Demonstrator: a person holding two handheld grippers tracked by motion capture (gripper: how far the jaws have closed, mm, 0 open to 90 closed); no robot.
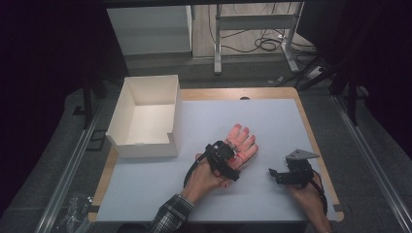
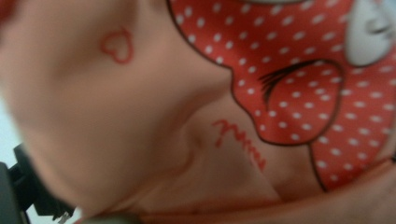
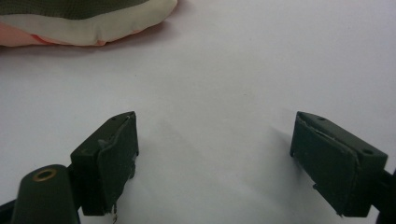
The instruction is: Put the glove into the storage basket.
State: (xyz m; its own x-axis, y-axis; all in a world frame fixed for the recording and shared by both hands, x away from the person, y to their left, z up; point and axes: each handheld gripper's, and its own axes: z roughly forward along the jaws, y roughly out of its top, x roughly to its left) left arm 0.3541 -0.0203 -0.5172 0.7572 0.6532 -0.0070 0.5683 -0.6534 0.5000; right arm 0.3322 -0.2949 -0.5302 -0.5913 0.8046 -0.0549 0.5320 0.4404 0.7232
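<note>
Meanwhile left tongs (image 1: 232, 162) press soft, wrinkled, polka-dotted pink glove (image 1: 241, 141).

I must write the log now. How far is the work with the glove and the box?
Done: nothing; the white box holds nothing. In hand: the left gripper is on the pink glove, which lies on the table. Left: the glove probably goes in the box. The right gripper waits open.

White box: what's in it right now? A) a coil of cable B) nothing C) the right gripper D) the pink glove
B: in the high view the white box shows only its bare inner floor, while the pink glove lies on the table beside it under the left gripper, and the right gripper is off to the other side.
</note>
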